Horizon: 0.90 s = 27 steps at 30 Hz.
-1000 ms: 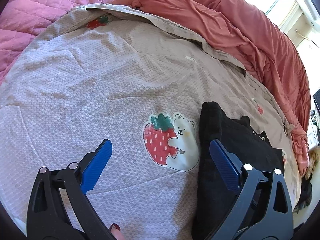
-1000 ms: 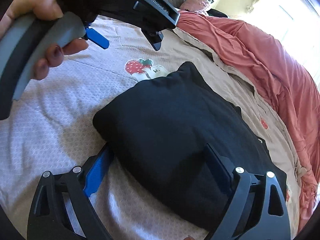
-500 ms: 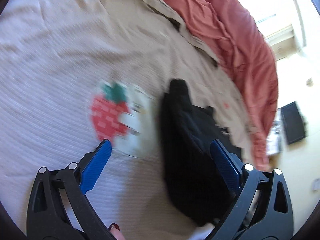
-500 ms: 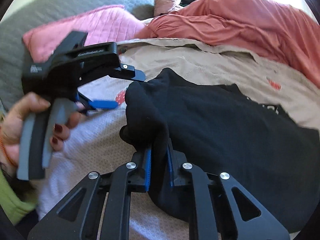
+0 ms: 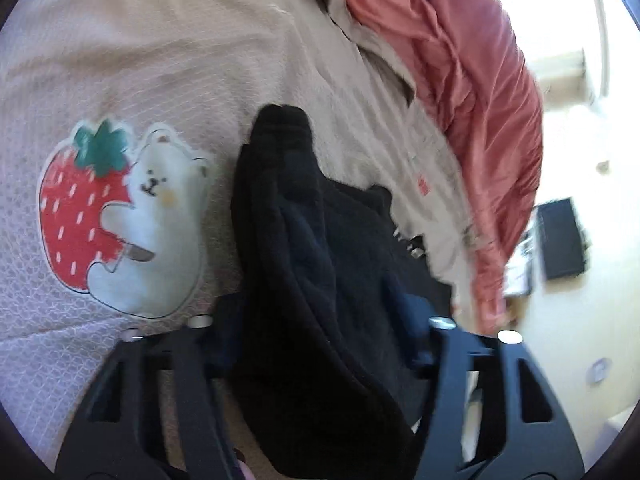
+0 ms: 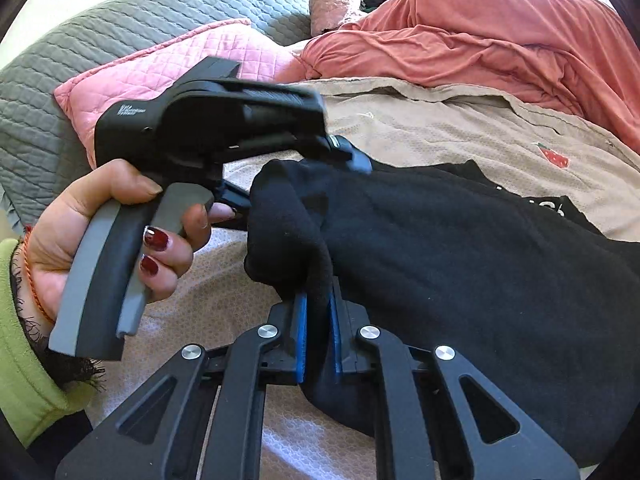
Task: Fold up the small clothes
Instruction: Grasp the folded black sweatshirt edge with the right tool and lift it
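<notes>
right hand-held gripper (image 6: 318,334) pinches thick, fuzzy black garment (image 6: 460,248).

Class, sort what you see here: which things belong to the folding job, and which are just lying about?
Job:
black garment
right hand-held gripper, clamped on it
left hand-held gripper, around its edge

Lying about:
pink pillow
grey quilt
coral duvet
strawberry-bear sheet
</notes>
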Each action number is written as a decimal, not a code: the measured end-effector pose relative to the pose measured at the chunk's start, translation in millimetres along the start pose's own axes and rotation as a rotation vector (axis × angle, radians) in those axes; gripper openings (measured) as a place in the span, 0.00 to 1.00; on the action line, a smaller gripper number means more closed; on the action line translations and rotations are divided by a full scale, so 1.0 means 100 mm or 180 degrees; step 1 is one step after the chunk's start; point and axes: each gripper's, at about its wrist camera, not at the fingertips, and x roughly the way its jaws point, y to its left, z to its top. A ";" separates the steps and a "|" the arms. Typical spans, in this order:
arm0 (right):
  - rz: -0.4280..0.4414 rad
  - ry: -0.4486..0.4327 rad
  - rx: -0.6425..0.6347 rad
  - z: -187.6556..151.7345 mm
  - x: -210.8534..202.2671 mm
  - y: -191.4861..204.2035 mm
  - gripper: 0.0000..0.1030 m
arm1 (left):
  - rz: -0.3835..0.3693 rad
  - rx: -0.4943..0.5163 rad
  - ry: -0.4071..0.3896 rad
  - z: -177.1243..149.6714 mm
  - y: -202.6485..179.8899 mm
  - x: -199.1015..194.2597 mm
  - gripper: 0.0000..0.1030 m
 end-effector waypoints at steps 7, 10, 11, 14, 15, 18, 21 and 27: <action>-0.0043 -0.0217 0.0145 0.09 -0.34 -0.20 0.08 | 0.0256 0.0325 -0.0131 -0.04 -0.57 -0.12 0.12; -0.0110 -0.0353 0.0232 0.11 -0.59 -0.36 0.08 | 0.0175 0.0424 -0.0155 -0.08 -0.90 -0.14 0.12; -0.0138 -0.0396 0.0270 0.11 -0.70 -0.42 0.08 | 0.0146 0.0459 -0.0156 -0.10 -1.01 -0.14 0.12; -0.0216 -0.0494 0.0396 0.08 -0.97 -0.62 0.08 | 0.0144 0.0608 -0.0107 -0.19 -1.45 -0.03 0.12; -0.0248 -0.0527 0.0446 0.06 -1.06 -0.69 0.08 | 0.0154 0.0636 -0.0088 -0.22 -1.52 0.01 0.12; -0.0321 -0.0587 0.0619 -0.04 -1.29 -0.90 0.08 | 0.0154 0.0715 0.0019 -0.36 -1.82 0.20 0.12; -0.0355 -0.0610 0.0864 -0.17 -1.49 -1.16 0.08 | 0.0173 0.0833 0.0112 -0.51 -2.06 0.39 0.12; -0.0524 -0.0608 0.1213 -0.48 -1.73 -1.49 0.08 | 0.0299 0.1082 0.0365 -0.82 -2.47 0.89 0.12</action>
